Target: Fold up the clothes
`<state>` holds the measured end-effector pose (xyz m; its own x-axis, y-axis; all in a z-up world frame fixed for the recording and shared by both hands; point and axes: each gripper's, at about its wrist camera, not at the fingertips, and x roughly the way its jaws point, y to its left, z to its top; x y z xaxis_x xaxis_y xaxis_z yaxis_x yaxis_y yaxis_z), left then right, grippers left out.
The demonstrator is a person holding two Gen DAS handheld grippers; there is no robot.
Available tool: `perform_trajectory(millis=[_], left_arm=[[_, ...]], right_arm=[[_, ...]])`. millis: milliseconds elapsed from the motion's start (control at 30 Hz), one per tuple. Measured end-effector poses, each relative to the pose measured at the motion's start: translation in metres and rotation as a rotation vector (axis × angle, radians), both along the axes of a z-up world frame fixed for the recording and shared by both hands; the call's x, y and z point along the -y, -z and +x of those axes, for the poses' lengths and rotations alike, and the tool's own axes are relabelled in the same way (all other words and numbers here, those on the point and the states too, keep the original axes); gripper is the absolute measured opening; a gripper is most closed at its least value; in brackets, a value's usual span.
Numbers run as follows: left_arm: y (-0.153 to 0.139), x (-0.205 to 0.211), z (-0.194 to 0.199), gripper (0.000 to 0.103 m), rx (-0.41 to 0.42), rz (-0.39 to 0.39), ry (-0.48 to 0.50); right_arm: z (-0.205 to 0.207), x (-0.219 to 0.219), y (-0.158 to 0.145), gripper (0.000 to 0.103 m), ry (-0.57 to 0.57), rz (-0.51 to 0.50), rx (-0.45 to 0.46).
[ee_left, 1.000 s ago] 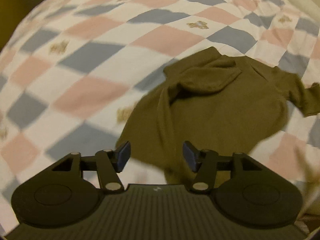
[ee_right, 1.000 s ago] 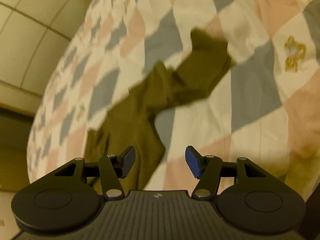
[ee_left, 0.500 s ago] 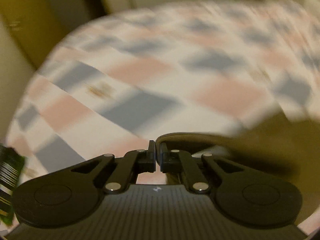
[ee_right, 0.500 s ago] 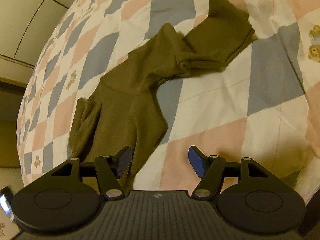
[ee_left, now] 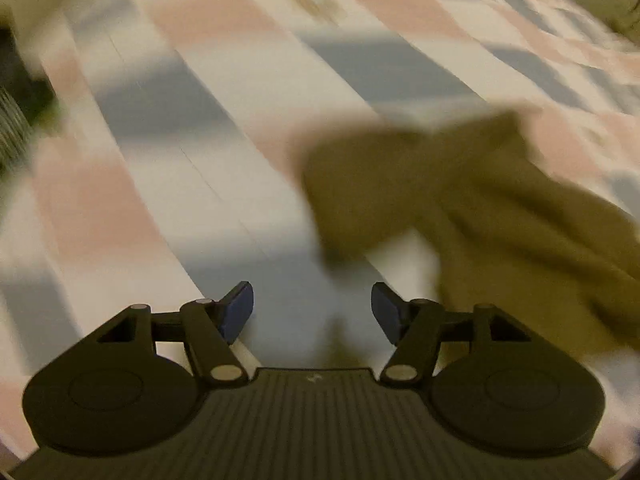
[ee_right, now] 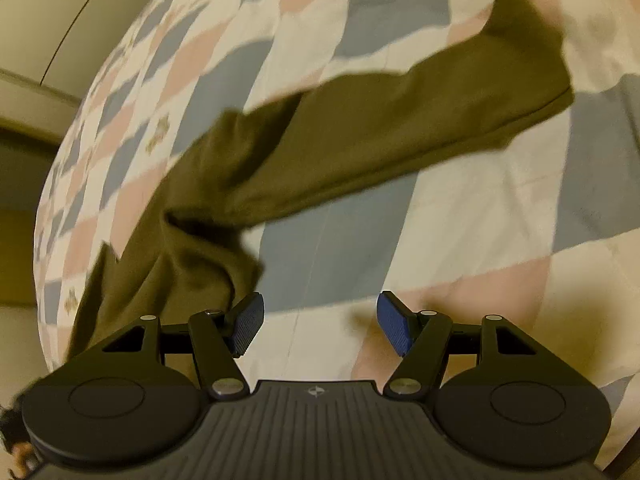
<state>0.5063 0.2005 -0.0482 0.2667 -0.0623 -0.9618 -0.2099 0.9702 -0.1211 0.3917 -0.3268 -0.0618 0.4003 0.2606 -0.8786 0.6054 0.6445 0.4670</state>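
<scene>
The olive-green knit garment [ee_right: 360, 132] is seen spread on the checked pink, grey and white bedspread [ee_right: 480, 208] — long sleeve running up-right from the right gripper [ee_right: 320, 322], the nearer; left gripper [ee_left: 312, 312] alongside, both jaws parted wide, nothing held.

Dim, warm yellowish indoor light. The left wrist view is heavily motion-blurred, smearing the checked bedspread [ee_left: 248, 92] and olive garment [ee_left: 460, 200]. The right wrist view is sharper, slightly blurred around the garment [ee_right: 360, 152]. Fisheye distortion curves both views' edges.
</scene>
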Motion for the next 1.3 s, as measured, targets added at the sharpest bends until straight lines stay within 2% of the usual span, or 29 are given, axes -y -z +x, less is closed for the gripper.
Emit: perform_trajectory(millis=[67,100,167,233,367,400,433,467,500,533,667,767,833,900,1000,1100,1167,1233,1300], left_arm=[[0.004,0.027,-0.037,0.064,-0.041,-0.178,0.032],[0.003,0.036,-0.046,0.071,-0.037,-0.216,0.027],[0.002,0.055,-0.066,0.076,-0.03,-0.292,0.017],[0.006,0.066,-0.071,0.083,-0.028,-0.297,-0.023],[0.022,0.082,-0.061,0.08,-0.046,-0.291,-0.051],[0.023,0.087,-0.058,0.072,-0.049,-0.303,-0.043],[0.023,0.092,-0.056,0.055,-0.053,-0.314,-0.034],[0.024,0.096,-0.054,0.044,-0.057,-0.325,-0.025],[0.024,0.101,-0.053,0.021,-0.086,-0.309,-0.01],[0.023,0.102,-0.052,0.005,-0.104,-0.302,0.005],[-0.014,0.085,-0.068,0.003,-0.065,-0.413,0.025],[-0.071,0.053,-0.078,0.003,0.022,-0.533,0.029],[-0.107,0.022,-0.08,0.003,0.126,-0.562,-0.017],[-0.118,-0.012,-0.073,0.003,0.191,-0.53,-0.121],[-0.067,-0.043,-0.052,0.013,0.085,-0.4,-0.22],[-0.016,-0.074,-0.031,0.013,-0.02,-0.27,-0.316],[-0.008,-0.075,-0.036,0.017,-0.018,-0.263,-0.296],[0.0,-0.076,-0.042,0.038,-0.017,-0.256,-0.276],[0.008,-0.077,-0.048,0.047,-0.015,-0.249,-0.257]], right_arm=[[-0.002,-0.005,0.009,0.066,-0.021,0.02,-0.015],[-0.003,-0.008,0.013,0.066,-0.03,0.028,-0.026],[-0.003,-0.013,0.021,0.066,-0.044,0.039,-0.05],[-0.003,-0.019,0.026,0.066,-0.063,0.052,-0.062],[-0.003,-0.027,0.03,0.067,-0.103,0.07,-0.062],[-0.004,-0.028,0.031,0.068,-0.11,0.073,-0.062],[-0.005,-0.029,0.031,0.068,-0.117,0.076,-0.062],[-0.006,-0.03,0.031,0.068,-0.125,0.079,-0.061],[-0.007,-0.03,0.031,0.068,-0.129,0.081,-0.062],[-0.008,-0.029,0.032,0.068,-0.129,0.081,-0.064],[-0.011,-0.029,0.032,0.068,-0.136,0.08,-0.053],[-0.008,-0.034,0.027,0.067,-0.174,0.068,-0.007],[-0.004,-0.043,0.024,0.066,-0.232,0.041,0.036],[0.002,-0.054,0.023,0.066,-0.306,0.003,0.067],[0.009,-0.071,0.028,0.066,-0.364,-0.012,0.077],[0.012,-0.086,0.036,0.066,-0.381,0.004,0.077],[0.015,-0.096,0.043,0.066,-0.399,0.009,0.067],[0.015,-0.103,0.048,0.066,-0.414,0.012,0.057],[0.012,-0.106,0.052,0.066,-0.406,0.04,0.064]])
